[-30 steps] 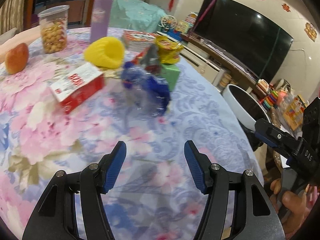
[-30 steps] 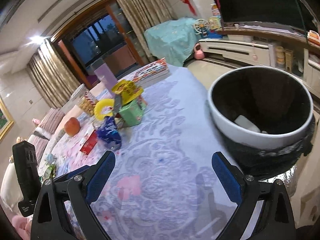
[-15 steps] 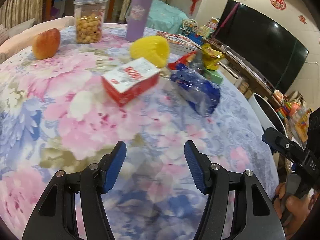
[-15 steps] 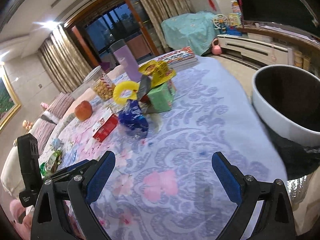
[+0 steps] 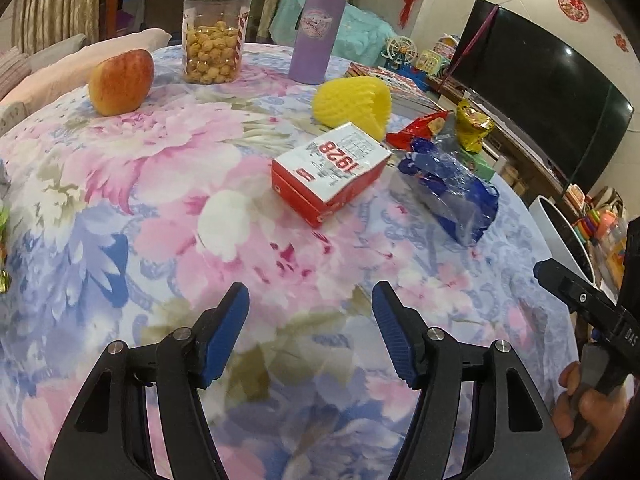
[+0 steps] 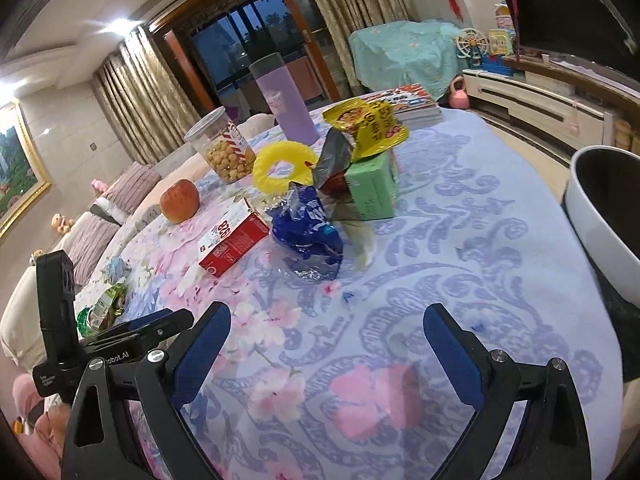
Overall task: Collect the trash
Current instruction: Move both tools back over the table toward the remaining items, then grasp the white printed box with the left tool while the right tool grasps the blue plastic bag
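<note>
A red and white carton [image 5: 330, 172] [image 6: 231, 237] lies on the floral tablecloth. Right of it lies a crumpled blue plastic wrapper [image 5: 452, 190] [image 6: 308, 232]. A yellow foam net [image 5: 354, 102] [image 6: 282, 164], a red wrapper [image 5: 420, 128], a yellow snack bag [image 5: 472, 124] [image 6: 366, 124] and a green box [image 6: 370, 188] lie behind. My left gripper [image 5: 310, 330] is open and empty, in front of the carton. My right gripper [image 6: 326, 354] is open and empty, in front of the blue wrapper. The white bin [image 6: 592, 216] [image 5: 552, 224] stands at the table's right edge.
An apple [image 5: 120, 82], a jar of snacks [image 5: 214, 36], a purple tumbler [image 5: 318, 30] and books [image 6: 412, 106] stand at the back. More wrappers [image 6: 106, 306] lie at the left edge. A TV [image 5: 548, 92] and toys line the wall.
Both grippers have swung left, away from the bin. The carton and blue wrapper now sit nearer the middle of the views. Both stay open.
</note>
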`<state>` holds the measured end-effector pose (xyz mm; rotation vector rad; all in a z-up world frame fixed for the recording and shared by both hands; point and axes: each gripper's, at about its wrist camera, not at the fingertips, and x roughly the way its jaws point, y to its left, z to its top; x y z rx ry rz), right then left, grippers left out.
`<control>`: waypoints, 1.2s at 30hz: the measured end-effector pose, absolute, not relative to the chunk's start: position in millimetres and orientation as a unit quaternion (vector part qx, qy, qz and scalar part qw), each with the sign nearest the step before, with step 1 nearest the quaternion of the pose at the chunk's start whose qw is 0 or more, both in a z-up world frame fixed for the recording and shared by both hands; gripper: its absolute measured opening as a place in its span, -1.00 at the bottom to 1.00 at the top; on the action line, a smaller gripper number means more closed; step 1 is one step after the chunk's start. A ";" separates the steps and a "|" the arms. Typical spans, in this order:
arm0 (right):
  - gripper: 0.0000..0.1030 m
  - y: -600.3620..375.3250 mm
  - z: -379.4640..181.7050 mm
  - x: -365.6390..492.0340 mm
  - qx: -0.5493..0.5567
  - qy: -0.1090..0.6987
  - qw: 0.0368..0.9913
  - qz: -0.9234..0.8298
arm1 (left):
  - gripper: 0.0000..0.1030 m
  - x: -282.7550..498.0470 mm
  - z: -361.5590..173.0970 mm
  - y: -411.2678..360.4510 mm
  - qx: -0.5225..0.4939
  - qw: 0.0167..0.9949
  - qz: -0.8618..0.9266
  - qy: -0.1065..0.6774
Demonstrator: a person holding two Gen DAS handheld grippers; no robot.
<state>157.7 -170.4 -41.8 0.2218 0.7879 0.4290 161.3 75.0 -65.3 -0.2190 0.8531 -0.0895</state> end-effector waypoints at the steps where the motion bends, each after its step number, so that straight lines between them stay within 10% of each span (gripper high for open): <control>1: 0.90 -168.0 -42.5 159.2 0.106 0.381 0.895 0.208 | 0.31 165.4 -64.9 77.4 -0.104 0.903 -0.046 0.414; 20: 0.89 -130.6 -51.4 213.2 0.068 0.387 0.891 0.227 | 0.54 244.9 -72.3 84.0 -0.045 0.900 -0.088 0.425; 24: 0.53 -126.2 -60.4 224.0 0.070 0.396 0.888 0.224 | -0.15 244.4 -72.8 80.9 -0.044 0.899 -0.110 0.422; 27: 0.03 -128.9 -64.2 225.9 0.079 0.406 0.884 0.220 | -0.28 243.1 -71.3 80.6 -0.045 0.901 -0.112 0.417; 36: -0.09 -144.2 -59.0 207.6 0.102 0.393 0.887 0.221 | -0.38 216.5 -63.9 67.7 -0.039 0.909 -0.114 0.399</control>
